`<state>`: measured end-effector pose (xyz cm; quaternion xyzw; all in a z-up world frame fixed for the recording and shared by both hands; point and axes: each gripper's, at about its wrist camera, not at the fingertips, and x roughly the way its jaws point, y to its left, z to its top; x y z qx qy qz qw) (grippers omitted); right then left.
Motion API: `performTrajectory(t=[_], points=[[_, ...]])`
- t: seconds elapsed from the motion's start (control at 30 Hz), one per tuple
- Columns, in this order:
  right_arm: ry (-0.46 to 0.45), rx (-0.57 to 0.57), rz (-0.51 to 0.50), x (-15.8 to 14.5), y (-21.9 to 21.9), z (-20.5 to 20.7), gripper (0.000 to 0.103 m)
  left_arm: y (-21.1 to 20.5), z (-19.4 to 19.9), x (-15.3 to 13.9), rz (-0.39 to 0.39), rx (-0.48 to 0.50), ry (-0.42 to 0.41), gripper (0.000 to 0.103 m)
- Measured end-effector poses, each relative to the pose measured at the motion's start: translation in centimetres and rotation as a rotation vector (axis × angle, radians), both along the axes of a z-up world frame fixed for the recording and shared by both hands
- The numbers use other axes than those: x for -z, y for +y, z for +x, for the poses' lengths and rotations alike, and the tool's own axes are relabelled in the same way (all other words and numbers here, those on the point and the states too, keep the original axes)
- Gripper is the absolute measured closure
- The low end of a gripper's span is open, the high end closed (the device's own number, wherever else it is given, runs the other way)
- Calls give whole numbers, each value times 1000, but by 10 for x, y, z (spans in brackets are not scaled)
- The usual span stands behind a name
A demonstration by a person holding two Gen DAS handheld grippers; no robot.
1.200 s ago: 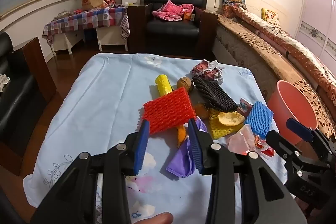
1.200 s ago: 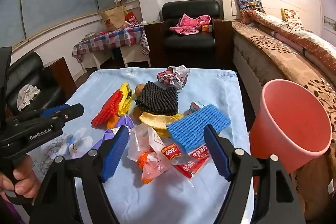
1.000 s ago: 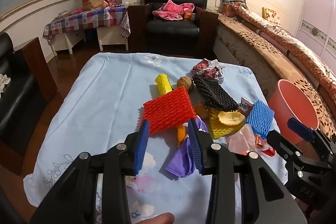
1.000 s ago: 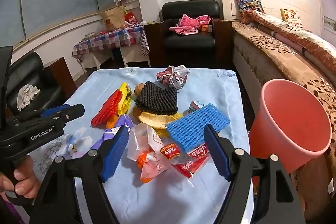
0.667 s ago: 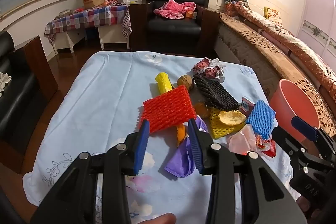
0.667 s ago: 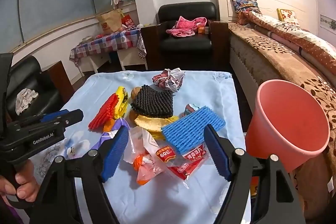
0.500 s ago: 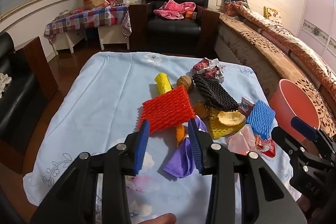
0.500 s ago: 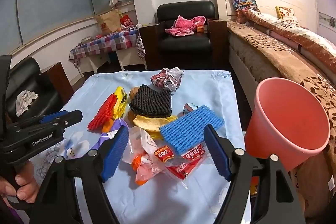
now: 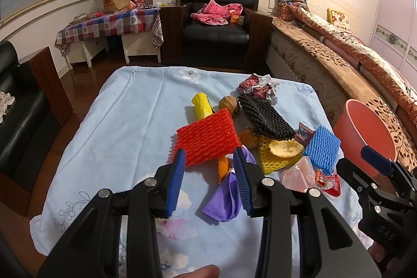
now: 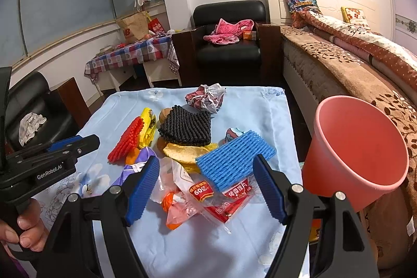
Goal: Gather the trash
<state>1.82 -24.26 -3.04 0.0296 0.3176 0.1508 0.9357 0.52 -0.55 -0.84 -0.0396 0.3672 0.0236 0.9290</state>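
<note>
Both empty: right claw wide, left claw narrower; best close low on wrappers at lower centre, then bin

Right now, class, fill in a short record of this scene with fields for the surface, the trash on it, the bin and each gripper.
Surface: table with light blue cloth
Trash: red foam net, black foam net, blue foam net, yellow foam net, crumpled paper, walnut, purple bag, clear snack wrappers
Bin: pink bucket, off the table's right edge, looks empty
Left gripper: open, holding nothing, above the cloth near the red net
Right gripper: open, holding nothing, above the wrappers
</note>
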Motion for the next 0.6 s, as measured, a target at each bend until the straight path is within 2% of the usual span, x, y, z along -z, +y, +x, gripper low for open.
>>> performTrajectory(t=[0.6], points=[[0,1,0,0,0,0,30,-1,1,0,-1,1,1,65]])
